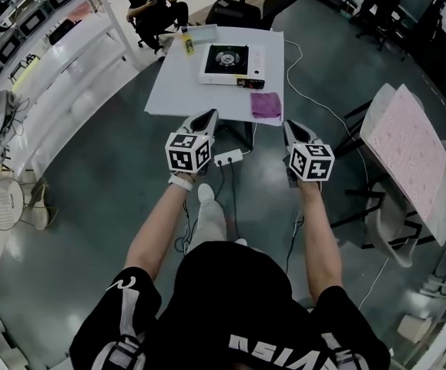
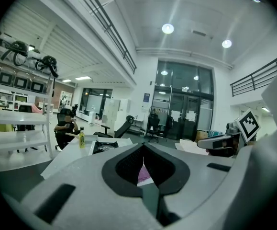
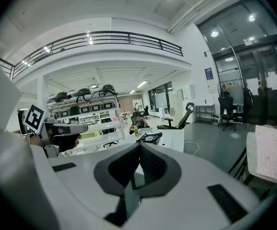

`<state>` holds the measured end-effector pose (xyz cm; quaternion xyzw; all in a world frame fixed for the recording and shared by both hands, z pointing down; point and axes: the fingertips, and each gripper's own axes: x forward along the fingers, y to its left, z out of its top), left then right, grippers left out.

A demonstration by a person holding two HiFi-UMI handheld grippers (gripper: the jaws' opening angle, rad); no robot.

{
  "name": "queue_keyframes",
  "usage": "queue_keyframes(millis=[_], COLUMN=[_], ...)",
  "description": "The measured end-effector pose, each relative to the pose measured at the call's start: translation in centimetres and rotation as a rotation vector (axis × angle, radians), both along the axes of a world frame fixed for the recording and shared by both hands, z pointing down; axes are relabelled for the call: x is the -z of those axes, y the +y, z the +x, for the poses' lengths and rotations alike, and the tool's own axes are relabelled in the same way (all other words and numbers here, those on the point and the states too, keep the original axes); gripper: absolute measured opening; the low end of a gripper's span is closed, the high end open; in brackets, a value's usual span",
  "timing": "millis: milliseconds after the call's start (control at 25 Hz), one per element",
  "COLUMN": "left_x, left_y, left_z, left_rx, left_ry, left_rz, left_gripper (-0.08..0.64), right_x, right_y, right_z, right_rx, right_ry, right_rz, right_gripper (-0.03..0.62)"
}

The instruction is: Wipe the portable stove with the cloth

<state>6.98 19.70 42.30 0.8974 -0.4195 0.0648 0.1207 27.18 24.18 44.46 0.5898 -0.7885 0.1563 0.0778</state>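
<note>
The portable stove (image 1: 230, 64), white with a black burner, stands on the white table (image 1: 176, 91) ahead of me. A purple cloth (image 1: 266, 104) lies on the table's near right corner. My left gripper (image 1: 204, 120) and right gripper (image 1: 293, 128) hang side by side in the air over the floor, short of the table's near edge. Both have their jaws together with nothing held. In the left gripper view the left gripper (image 2: 143, 147) points at the cloth (image 2: 144, 175), with the stove (image 2: 105, 146) to its left. The right gripper (image 3: 139, 145) points toward the stove (image 3: 150, 138).
A yellow bottle (image 1: 187, 45) stands at the table's far left. A power strip (image 1: 229, 158) and cables lie on the floor under the table's near edge. A pink-patterned board (image 1: 411, 156) is to the right, white shelving (image 1: 45, 52) to the left. A seated person (image 1: 153, 6) is beyond the table.
</note>
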Motion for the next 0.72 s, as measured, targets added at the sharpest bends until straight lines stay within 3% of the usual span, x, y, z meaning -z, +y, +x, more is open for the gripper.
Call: queue_keyframes(millis=[720], left_x=[-2.4], left_y=[-15.3], left_z=[-1.3], left_rx=[-0.064], left_ry=[0.009], left_rz=[-0.076], left_gripper=[0.009], right_x=[-1.9], right_y=[-14.5], right_z=[-1.8], right_rx=[-0.049], right_ry=[-0.016], right_rz=[-0.074], right_gripper=[0.011])
